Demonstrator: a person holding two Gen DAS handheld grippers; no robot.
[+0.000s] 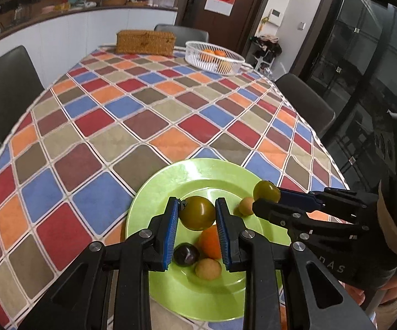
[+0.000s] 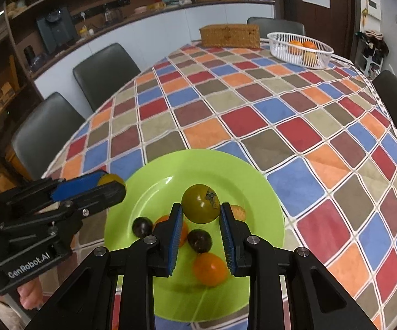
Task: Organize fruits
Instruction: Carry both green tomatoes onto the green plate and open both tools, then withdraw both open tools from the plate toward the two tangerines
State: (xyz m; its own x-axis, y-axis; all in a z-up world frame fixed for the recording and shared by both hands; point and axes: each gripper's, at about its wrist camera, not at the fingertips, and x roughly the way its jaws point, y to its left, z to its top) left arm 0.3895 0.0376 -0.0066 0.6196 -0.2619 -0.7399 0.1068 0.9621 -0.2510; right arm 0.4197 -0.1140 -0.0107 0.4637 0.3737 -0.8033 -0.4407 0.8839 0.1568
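Both grippers are clamped on a green tomato each, and both hang over the green plate at the near end of the table. The left gripper pinches its tomato by the sides between the blue pads, near the tips, so the fruit sits clear of the hinge and could drop straight out when the fingers part. The right gripper holds the other tomato the same way – stem scar turned up, pads on its flanks.

Under them the plate already carries a small heap: an orange fruit, a second orange one partly hidden behind a finger, two dark plums, and a pale yellow fruit. My guess is that the plate is the collecting spot, which is why both tomatoes are brought over it and angled downward. The right one hangs over the middle of the pile, the left nearer the rim, so the two need not collide on release.

At the far end a white basket with a few oranges stands beside a wicker box – well apart from all this
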